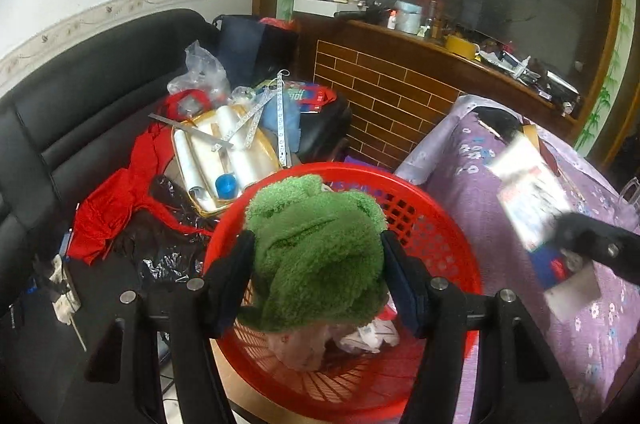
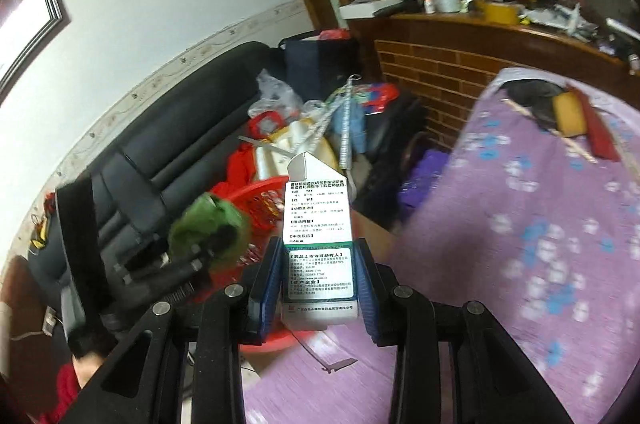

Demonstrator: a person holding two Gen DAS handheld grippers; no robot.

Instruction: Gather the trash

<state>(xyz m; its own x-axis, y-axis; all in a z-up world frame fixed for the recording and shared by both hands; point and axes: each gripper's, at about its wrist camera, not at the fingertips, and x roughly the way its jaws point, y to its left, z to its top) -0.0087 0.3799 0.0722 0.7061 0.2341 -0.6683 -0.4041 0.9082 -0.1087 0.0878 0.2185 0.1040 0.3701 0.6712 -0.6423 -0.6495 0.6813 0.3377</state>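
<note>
Basket [image 1: 436, 224] is lying directly beneath the left gripper [image 1: 318, 278], which is clamping a green cloth [image 1: 316, 256]; the right gripper [image 2: 318, 288], pinching an upright carton [image 2: 318, 224], is sitting farther off.

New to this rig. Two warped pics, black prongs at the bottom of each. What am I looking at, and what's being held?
There is no robot here: a person carries a pair of hand-held tongs in each hand, each with a fisheye camera looking along its fingers, which explains the warping.

The left wrist view shows the left tongs closed on a fluffy green cloth above a red plastic basket that already holds some scraps.

The right wrist view shows the right tongs gripping a white printed carton with its top flap open. The other tongs appear blurred at each picture's edge.

Around them are a black sofa piled with clutter and a purple flowered cloth covering a surface.
</note>
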